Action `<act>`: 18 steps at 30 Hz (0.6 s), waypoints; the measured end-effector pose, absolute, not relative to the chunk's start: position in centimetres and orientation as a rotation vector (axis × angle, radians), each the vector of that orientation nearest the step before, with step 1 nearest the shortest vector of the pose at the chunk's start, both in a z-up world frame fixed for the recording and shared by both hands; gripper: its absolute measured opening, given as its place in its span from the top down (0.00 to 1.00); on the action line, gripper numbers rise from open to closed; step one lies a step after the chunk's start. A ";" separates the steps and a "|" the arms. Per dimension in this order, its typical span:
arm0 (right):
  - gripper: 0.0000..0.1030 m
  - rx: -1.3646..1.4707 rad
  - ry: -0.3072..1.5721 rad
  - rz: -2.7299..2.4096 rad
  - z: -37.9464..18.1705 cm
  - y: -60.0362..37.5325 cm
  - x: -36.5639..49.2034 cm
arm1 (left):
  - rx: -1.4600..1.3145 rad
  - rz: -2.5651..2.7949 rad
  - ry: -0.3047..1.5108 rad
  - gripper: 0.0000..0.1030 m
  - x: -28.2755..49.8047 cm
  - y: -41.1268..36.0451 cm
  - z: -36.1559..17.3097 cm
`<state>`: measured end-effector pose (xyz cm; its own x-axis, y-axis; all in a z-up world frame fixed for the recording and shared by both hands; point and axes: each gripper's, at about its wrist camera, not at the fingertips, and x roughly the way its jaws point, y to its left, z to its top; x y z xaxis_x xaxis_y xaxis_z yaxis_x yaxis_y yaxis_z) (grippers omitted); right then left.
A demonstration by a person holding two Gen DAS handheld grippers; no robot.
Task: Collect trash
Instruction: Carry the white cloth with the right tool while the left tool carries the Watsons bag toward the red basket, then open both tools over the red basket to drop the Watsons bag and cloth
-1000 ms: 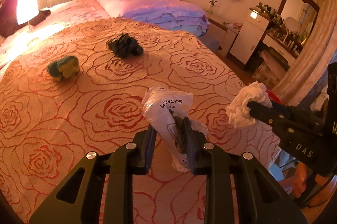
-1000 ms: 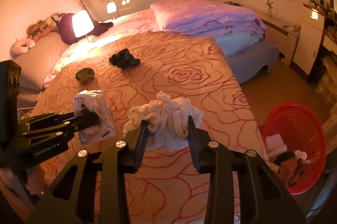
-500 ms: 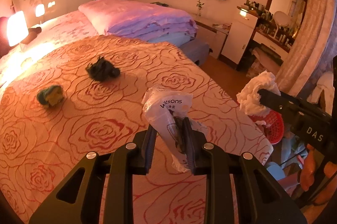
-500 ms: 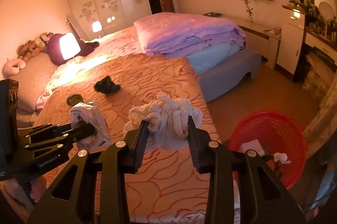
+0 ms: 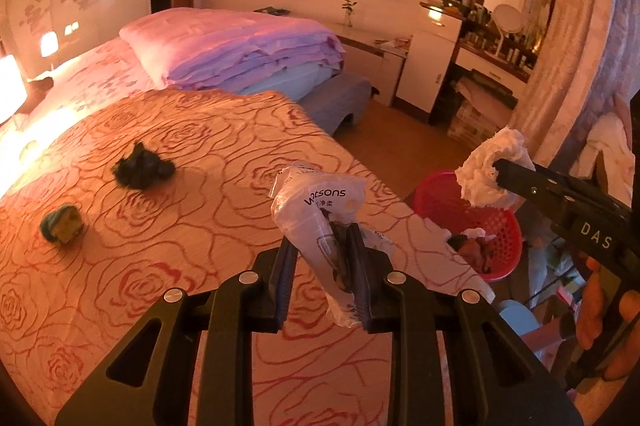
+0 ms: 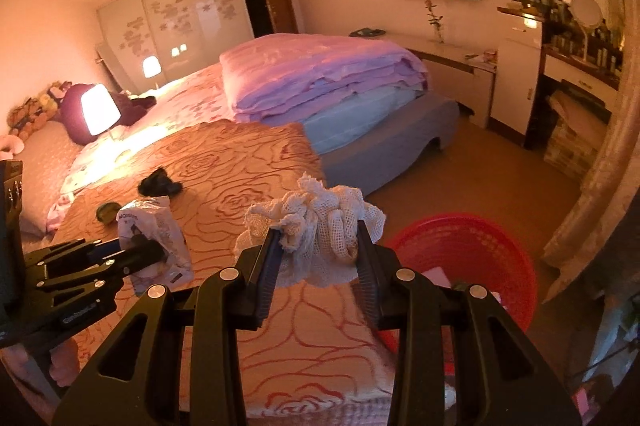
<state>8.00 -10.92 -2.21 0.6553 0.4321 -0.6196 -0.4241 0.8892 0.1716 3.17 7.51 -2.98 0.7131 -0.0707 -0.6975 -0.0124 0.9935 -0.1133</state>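
left claw (image 5: 323, 238): closed on a crumpled white plastic bag (image 5: 320, 201) printed "watsons"; the bag stands up between the pads and hangs a little below them, held clear above the bed (image 5: 208, 161). in the right wrist view the same claw (image 6: 154, 252) enters from the left edge with the bag (image 6: 154, 226) at its tip.

right claw (image 6: 316, 246): closed on a wad of white netted cloth (image 6: 316, 222), which bulges above and to both sides of the fingers. in the left wrist view the cloth (image 5: 486, 173) sits at the tip of that claw (image 5: 498, 167), directly above the red basket (image 5: 508, 230).

red basket (image 6: 480, 238): on the floor just beside the corner of the bed, already holding a few pieces of trash, details unclear.

on the rose-patterned bedspread (image 6: 224, 161), well apart from both claws: a dark crumpled item (image 5: 142, 167) and a small green-and-yellow item (image 5: 62, 226), near each other. folded pink bedding (image 5: 236, 45) lies beyond them.
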 end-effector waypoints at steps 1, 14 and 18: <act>0.66 0.011 0.705 0.478 -2.2 -11.2 8.0 | -0.110 -0.040 0.778 0.77 3.4 7.2 -3.0; 0.66 -0.006 0.691 0.350 -1.7 -16.3 9.5 | -0.039 -0.142 0.791 0.77 6.5 2.1 -2.8; 0.66 0.030 0.700 0.310 -2.2 -18.4 9.8 | -0.019 -0.183 0.797 0.77 7.8 0.0 -2.8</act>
<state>9.80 -18.40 -2.24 0.7213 0.2904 -0.6288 -0.2702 0.9539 0.1306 7.76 -0.03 -2.81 0.6839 -0.1705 -0.7094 0.1563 0.9840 -0.0859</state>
